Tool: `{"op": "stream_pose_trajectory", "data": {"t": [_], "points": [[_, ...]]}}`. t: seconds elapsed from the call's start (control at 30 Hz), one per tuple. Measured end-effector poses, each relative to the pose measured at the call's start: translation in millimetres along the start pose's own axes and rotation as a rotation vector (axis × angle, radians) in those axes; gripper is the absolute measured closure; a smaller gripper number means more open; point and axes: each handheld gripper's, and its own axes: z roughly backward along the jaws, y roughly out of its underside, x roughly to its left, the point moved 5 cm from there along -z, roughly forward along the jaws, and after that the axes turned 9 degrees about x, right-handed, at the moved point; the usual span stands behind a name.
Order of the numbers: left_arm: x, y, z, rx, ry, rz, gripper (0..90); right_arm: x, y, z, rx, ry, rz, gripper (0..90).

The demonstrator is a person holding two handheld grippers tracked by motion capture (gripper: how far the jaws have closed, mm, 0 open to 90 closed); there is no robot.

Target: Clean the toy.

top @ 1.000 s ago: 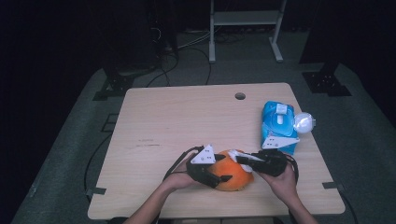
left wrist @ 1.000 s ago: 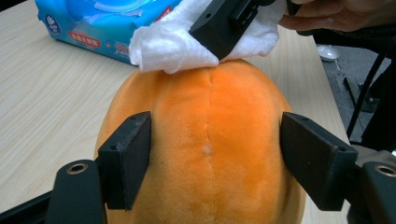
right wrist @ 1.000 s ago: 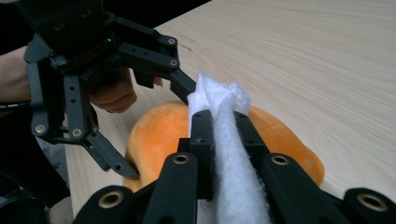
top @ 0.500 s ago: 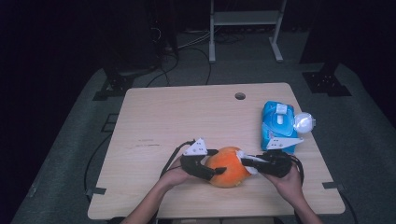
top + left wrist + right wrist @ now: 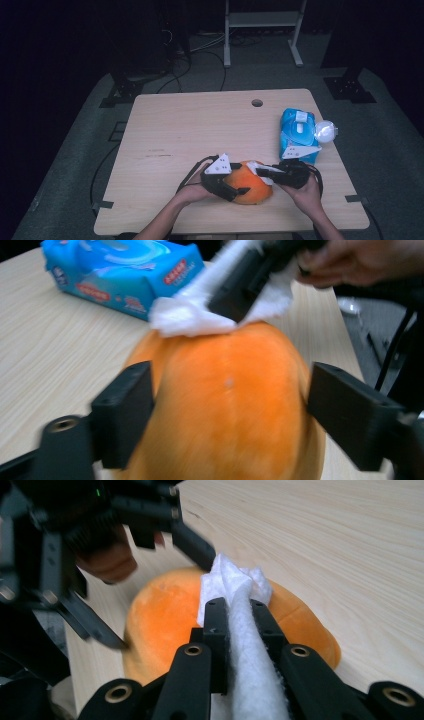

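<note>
An orange soft round toy [image 5: 250, 188] [image 5: 230, 405] [image 5: 160, 615] lies near the table's front edge. My left gripper [image 5: 235, 192] [image 5: 230, 415] reaches it from the left. Its jaws have just been opening and now stand wide on either side of the toy, which sits between them without being squeezed. My right gripper [image 5: 263, 173] [image 5: 239, 615] comes from the right, shut on a white wipe [image 5: 259, 169] [image 5: 185, 320] [image 5: 235, 580]. The bunched end of the wipe rests on top of the toy.
A blue pack of wipes [image 5: 299, 131] [image 5: 120, 270] lies at the right side of the wooden table [image 5: 200, 125], with a white round object [image 5: 326, 131] beside it at the table's edge. A cable hole [image 5: 257, 103] sits near the far edge.
My left gripper's jaws have spread wider around the orange toy. The right gripper stays on the toy's top with the wipe. Both hands have hardly shifted.
</note>
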Motion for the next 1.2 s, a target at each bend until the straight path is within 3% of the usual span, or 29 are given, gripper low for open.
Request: {"op": "stream_pose_trajectory", "data": {"t": [0.07, 0.13, 0.17, 0.23, 0.43, 0.5, 0.57, 0.63, 0.73, 0.8, 0.93, 0.97, 1.0, 1.03, 1.13, 1.17, 1.2], "points": [[7.4, 2.3, 2.5, 0.007, -0.016, 0.056, 10.0, -2.3, 1.9, 2.2, 0.01, 0.021, -0.003, 79.9], [10.6, 5.3, 1.4, 0.006, 0.005, 0.096, 9.2, -7.3, 4.7, 5.0, 0.003, 0.011, -0.027, 79.9], [8.2, 7.9, -4.7, 0.029, 0.028, 0.103, 9.2, -7.5, 4.4, 4.8, 0.001, 0.005, -0.033, 79.9], [5.2, 9.6, -9.4, 0.044, 0.026, 0.085, 9.6, -5.2, 3.2, 3.5, 0.001, 0.002, -0.029, 79.9], [7.9, 9.0, -4.5, 0.054, 0.018, 0.09, 21.8, 4.0, -1.7, 1.3, 0.002, 0.018, 0.001, 80.0], [7.6, 7.2, -1.8, 0.046, -0.003, 0.061, 30.1, 6.4, -4.5, 1.5, -0.016, 0.018, 0.006, 80.1], [6.1, -2.2, 5.2, -0.005, -0.038, 0.001, 31.2, 9.7, -7.6, 3.4, -0.044, 0.019, 0.01, 80.1], [5.9, -4.7, 7.2, -0.016, -0.051, -0.013, 32.3, 13.8, -10.9, 4.8, -0.069, 0.019, 0.025, 80.0], [4.6, -7.9, 11.7, -0.006, -0.088, -0.085, 32.5, 21.5, -15.3, 0.9, -0.084, 0.015, 0.047, 80.0], [5.4, -4.2, 10.9, 0.004, -0.094, -0.099, 32.4, 21.7, -15.4, -1.1, -0.078, 0.018, 0.053, 80.0], [11.2, 1.2, 10.6, -0.002, -0.08, -0.066, 20.0, 13.6, -11.2, -6.7, -0.048, 0.04, 0.028, 80.0], [16.0, 3.4, 10.2, -0.011, -0.074, -0.008, 16.1, 7.9, -7.4, -7.4, -0.037, 0.037, 0.001, 80.0], [16.0, 3.4, 10.2, -0.011, -0.074, -0.008, 11.0, 7.9, -7.4, -7.4, -0.037, 0.037, 0.001, 80.0], [19.2, 6.2, 10.2, -0.017, -0.081, 0.018, 8.9, 5.1, -5.3, -7.3, -0.035, 0.022, -0.018, 79.9], [20.9, 9.1, 10.1, -0.021, -0.07, 0.042, 9.5, 3.3, -3.9, -7.3, -0.033, 0.022, -0.019, 79.9], [20.3, 10.2, 8.8, -0.013, -0.05, 0.052, 14.3, 3.4, -3.8, -7.4, -0.034, 0.016, -0.023, 79.9], [17.8, 10.3, 7.6, 0.001, -0.047, 0.031, 19.3, 4.0, -4.3, -7.4, -0.032, 0.021, -0.021, 79.9]]}}
